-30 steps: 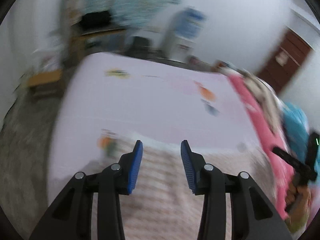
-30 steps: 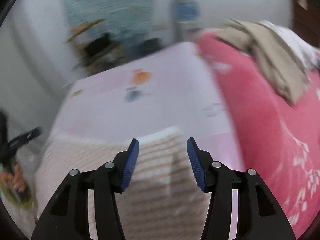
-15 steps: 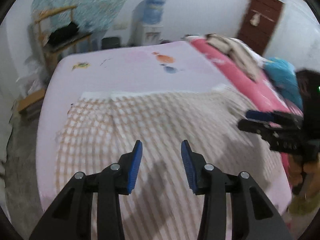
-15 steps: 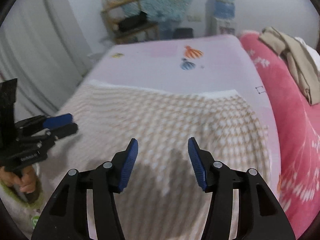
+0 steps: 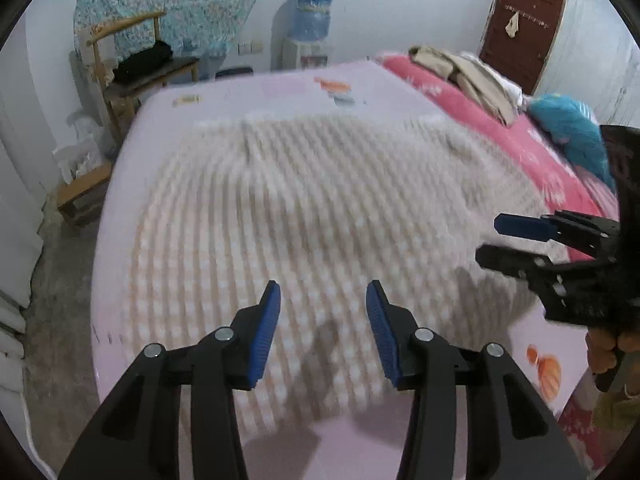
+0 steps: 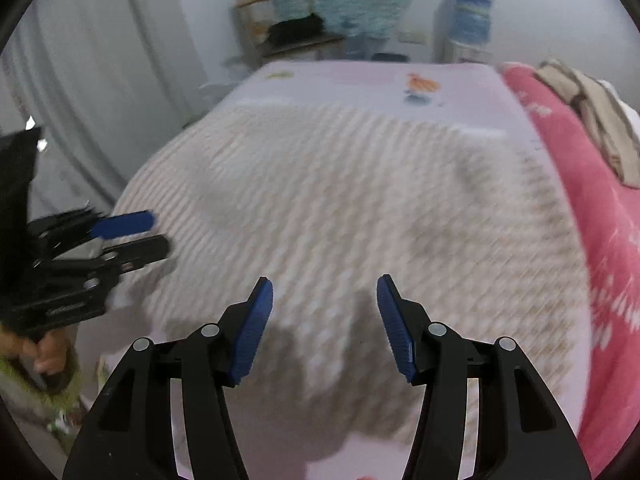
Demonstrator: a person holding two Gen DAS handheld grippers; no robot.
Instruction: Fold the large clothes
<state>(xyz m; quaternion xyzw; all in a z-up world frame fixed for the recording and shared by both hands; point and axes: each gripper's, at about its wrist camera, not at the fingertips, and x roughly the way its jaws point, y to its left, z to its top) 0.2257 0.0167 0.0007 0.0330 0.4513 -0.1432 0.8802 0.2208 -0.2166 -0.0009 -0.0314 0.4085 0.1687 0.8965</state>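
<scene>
A large beige and white checked cloth (image 5: 320, 208) lies spread flat on the pink bed (image 5: 280, 88); it also shows in the right wrist view (image 6: 360, 208). My left gripper (image 5: 323, 312) is open and empty above the cloth's near part. My right gripper (image 6: 325, 312) is open and empty above the cloth's near edge. Each gripper shows in the other's view, the right one (image 5: 532, 240) at the cloth's right side, the left one (image 6: 120, 236) at its left side, both with jaws apart.
A pink blanket (image 5: 500, 128) with folded beige clothes (image 5: 460, 72) and a blue pillow (image 5: 572, 128) lies along the bed's right side. A wooden chair (image 5: 132, 68), a water dispenser (image 5: 308, 36) and a brown door (image 5: 520, 24) stand beyond the bed. A curtain (image 6: 100, 80) hangs on the left.
Both grippers have pulled back toward the near end of the bed and risen. The cloth now shows spread out in full. Both stay open.
</scene>
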